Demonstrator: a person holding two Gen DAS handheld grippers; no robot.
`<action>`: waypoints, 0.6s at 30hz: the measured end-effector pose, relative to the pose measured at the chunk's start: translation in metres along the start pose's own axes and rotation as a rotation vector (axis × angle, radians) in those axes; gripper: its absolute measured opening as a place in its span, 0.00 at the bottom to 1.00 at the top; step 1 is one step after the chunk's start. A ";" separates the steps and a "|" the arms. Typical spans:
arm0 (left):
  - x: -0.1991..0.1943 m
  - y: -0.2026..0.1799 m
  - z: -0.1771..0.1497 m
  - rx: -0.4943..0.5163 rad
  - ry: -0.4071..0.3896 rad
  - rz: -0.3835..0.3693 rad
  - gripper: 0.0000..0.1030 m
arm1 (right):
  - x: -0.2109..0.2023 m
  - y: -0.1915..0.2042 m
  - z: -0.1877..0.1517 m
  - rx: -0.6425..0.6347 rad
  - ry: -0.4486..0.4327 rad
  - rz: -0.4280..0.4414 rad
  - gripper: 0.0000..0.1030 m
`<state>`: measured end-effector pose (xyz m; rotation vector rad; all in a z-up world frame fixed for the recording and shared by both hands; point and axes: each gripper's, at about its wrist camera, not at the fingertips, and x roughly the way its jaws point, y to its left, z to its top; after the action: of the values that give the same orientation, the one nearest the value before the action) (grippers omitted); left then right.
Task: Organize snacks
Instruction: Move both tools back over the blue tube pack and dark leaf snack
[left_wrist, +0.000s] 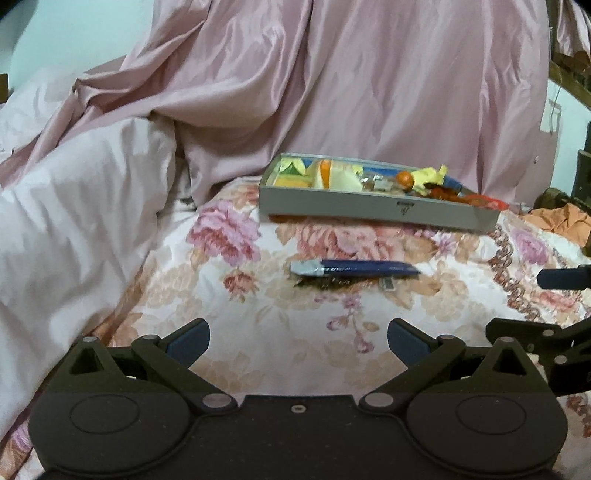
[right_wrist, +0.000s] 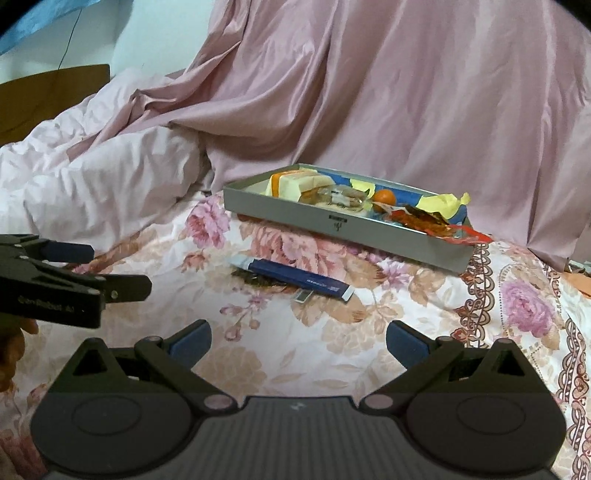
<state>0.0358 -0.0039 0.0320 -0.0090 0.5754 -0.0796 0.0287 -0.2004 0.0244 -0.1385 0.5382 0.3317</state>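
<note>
We held both claws over a bed spread with a white sheet printed with pink and tan flowers (left_wrist: 258, 317). Our left claw (left_wrist: 299, 338) stood wide open with nothing between its blue-padded fingers (left_wrist: 190, 339), low over the sheet. Our right claw (right_wrist: 299, 339) was likewise spread open and empty; in its own view the left claw showed at the left edge, side on.

The long dark blue snack packet with silver crimped ends (left_wrist: 354, 268) lay flat on the floral sheet, ahead of both claws and apart from them, between the claws and the tray. In the right wrist view this packet (right_wrist: 291, 278) ran slantwise, and a small dark scrap lay just beside its near edge; we could not tell what it was.

Behind the packet sat a shallow grey rectangular metal tray (left_wrist: 376, 208), resting on the bed and tilted a little. Inside it we saw a pale yellow wrapped block with an orange end (right_wrist: 295, 184), a small round orange sweet or fruit (right_wrist: 384, 196), crumpled yellow wrappers (right_wrist: 447, 203) and a red-brown crinkled packet (right_wrist: 428, 223) that overhung the tray's right corner. A mauve satin cover (right_wrist: 388, 103) was heaped behind the tray, and a white quilt (left_wrist: 74, 206) lay bunched to the left.
</note>
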 end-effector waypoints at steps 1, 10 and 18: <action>0.002 0.001 -0.001 0.003 0.002 0.003 0.99 | 0.002 0.000 0.000 -0.004 0.005 -0.001 1.00; 0.023 0.009 -0.007 0.031 -0.034 0.005 0.99 | 0.028 -0.004 0.000 -0.021 0.070 0.016 1.00; 0.058 0.017 -0.001 -0.002 -0.063 -0.039 0.99 | 0.058 -0.016 0.007 -0.105 0.123 0.023 1.00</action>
<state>0.0853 0.0090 -0.0010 -0.0244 0.5121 -0.1158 0.0844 -0.1982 0.0004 -0.2559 0.6448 0.3754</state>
